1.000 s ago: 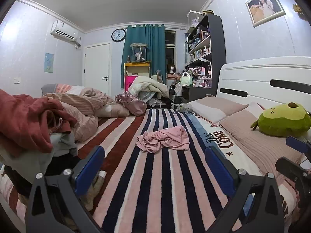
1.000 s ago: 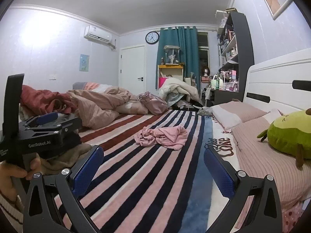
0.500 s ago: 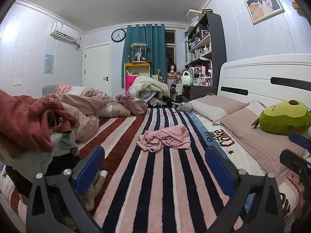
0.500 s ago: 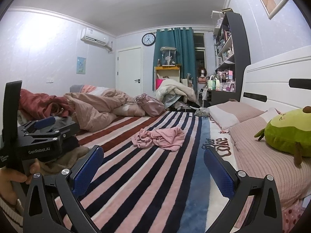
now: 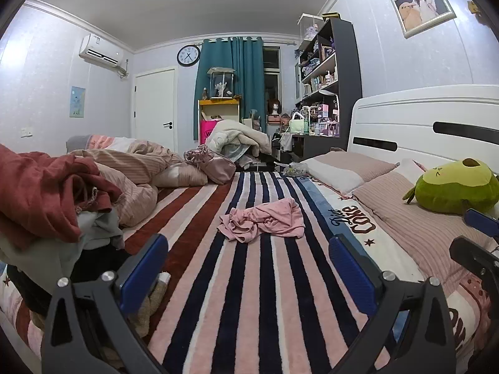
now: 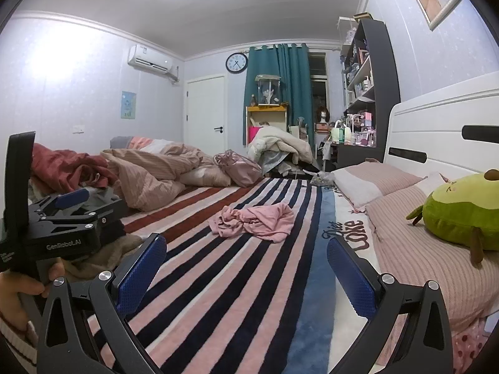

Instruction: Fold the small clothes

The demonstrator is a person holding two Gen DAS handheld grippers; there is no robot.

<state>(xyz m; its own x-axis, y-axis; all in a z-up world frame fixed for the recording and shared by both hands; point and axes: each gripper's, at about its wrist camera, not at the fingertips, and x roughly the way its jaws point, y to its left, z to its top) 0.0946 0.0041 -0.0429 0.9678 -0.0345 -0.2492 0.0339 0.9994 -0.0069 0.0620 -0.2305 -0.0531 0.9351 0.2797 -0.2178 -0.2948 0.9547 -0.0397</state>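
Observation:
A crumpled small pink garment point(image 5: 263, 221) lies in the middle of the striped bedspread point(image 5: 249, 296); it also shows in the right wrist view point(image 6: 254, 222). My left gripper point(image 5: 246, 265) is open and empty, held above the bedspread well short of the garment. My right gripper point(image 6: 246, 268) is open and empty too, equally short of it. The left gripper's body point(image 6: 59, 233) shows at the left of the right wrist view, in a hand.
A heap of red and grey clothes point(image 5: 46, 205) and a rumpled pink duvet point(image 5: 137, 171) lie at the left. Pillows point(image 5: 349, 168) and a green plush toy point(image 5: 452, 187) lie along the white headboard point(image 5: 421, 124) at the right. A pink bag point(image 5: 212, 165) sits behind.
Both views have shifted slightly; the pink garment sits a little nearer and lower in the frames. Both grippers stay open and empty.

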